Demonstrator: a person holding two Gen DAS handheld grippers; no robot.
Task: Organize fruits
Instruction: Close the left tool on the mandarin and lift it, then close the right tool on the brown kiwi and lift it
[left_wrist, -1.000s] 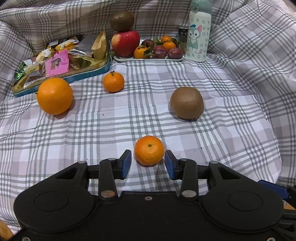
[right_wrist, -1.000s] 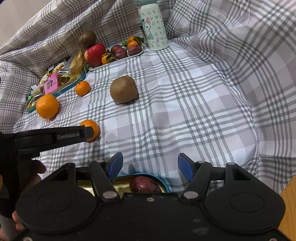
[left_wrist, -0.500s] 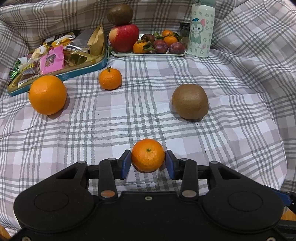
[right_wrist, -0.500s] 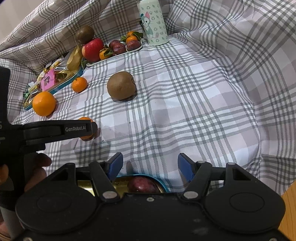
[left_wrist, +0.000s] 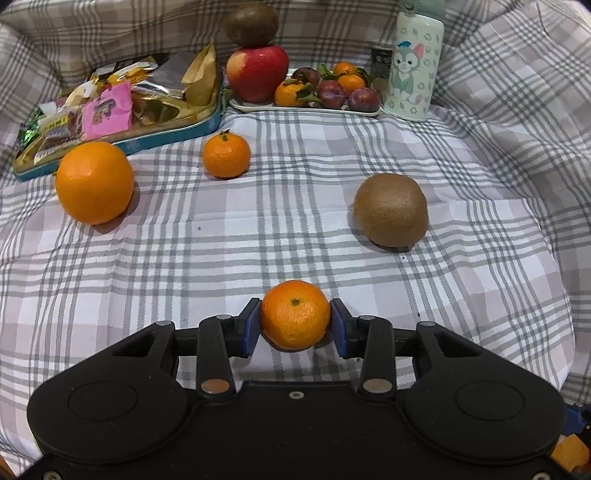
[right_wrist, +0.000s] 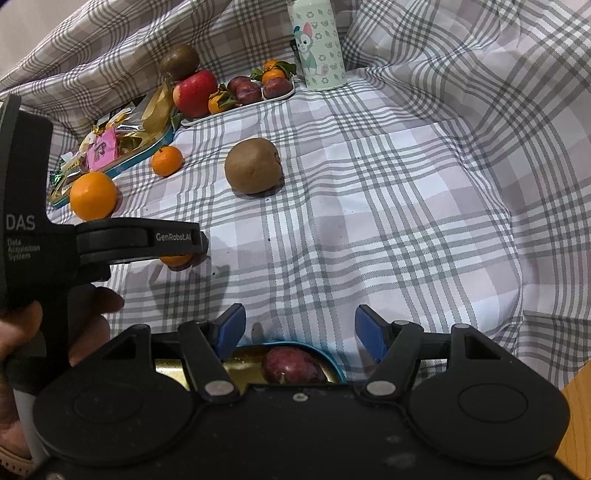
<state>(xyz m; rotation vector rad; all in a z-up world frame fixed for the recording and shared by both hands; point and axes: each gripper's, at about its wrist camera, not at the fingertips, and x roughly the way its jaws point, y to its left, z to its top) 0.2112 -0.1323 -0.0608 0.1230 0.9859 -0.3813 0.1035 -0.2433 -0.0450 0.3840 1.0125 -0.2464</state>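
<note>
Your left gripper (left_wrist: 295, 323) is clenching the near mandarin (left_wrist: 295, 319) dead centre between its pads; your right gripper (right_wrist: 299, 328) is hanging released, empty, over the tin (right_wrist: 332, 363).

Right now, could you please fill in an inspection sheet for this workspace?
Surface: grey-and-white plaid cloth, wrinkled at the edges.
Job's things: small orange mandarin between the blue pads; brown fuzzy kiwi, large round orange and second stemmed mandarin loose; white fruit tray at the back.
Clutter: teal snack tin, cartoon-print bottle.
Grippers: left claw closed on the mandarin; right claw open, empty.
Cables: nothing seen.
Surroundings: nothing seen.
</note>
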